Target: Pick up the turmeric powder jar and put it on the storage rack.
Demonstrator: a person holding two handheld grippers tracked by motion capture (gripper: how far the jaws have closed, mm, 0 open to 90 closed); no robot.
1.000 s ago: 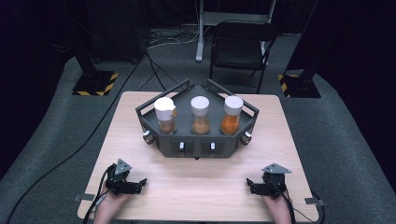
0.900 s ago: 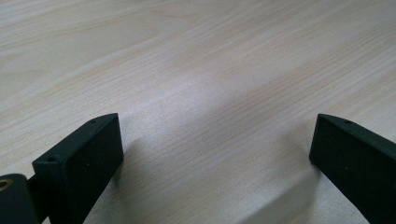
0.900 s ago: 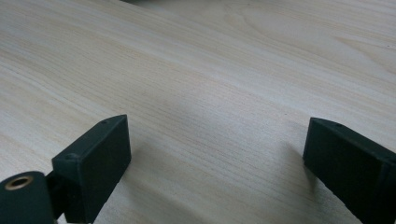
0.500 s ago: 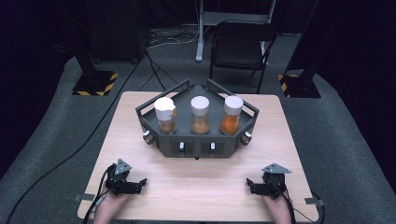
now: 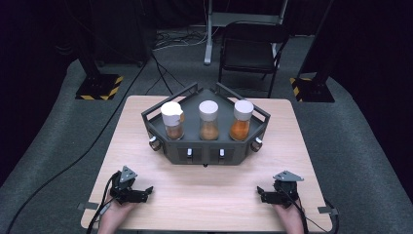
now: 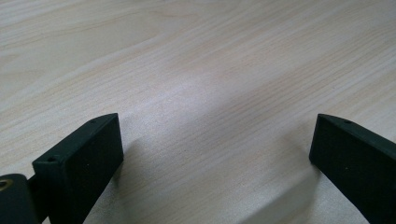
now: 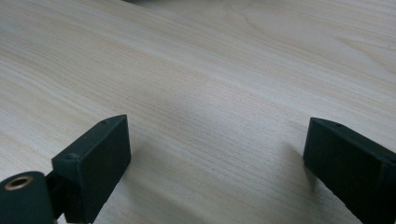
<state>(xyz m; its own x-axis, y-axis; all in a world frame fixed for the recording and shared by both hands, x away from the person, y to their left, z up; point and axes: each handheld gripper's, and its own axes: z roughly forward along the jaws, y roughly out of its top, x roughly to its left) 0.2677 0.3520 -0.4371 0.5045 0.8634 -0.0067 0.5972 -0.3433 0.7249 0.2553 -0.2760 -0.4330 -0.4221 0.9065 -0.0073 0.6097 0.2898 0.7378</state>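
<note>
On the near edge of the wooden counter (image 5: 146, 141), two hand-held grippers rest, one at each corner. Left gripper (image 5: 141, 194): held by the person's left hand (image 5: 114, 217), fingers pointing inward toward the counter's middle; in the left gripper view its two black fingers (image 6: 81, 161) stand spread wide, with bare wood between them and nothing held. Right gripper (image 5: 262, 196): held by the right hand (image 5: 290, 219), likewise pointing inward; in the right gripper view its two fingers (image 7: 95, 158) are also spread wide over bare wood. Each gripper carries one grey three-cornered plate on top and trails one cable.

At the far half of the counter stands one dark, angular rack (image 5: 207, 148), well apart from both grippers. It holds three jars in a row, each upright with a white lid: the left jar (image 5: 172, 120) with brown contents, the middle jar (image 5: 208, 120) with tan-brown contents, the right jar (image 5: 242, 120) with orange contents. Two small light tabs show on the rack's front face, and one round knob at each front corner.

Behind the counter, on the grey floor, stands one black chair (image 5: 251, 51).
</note>
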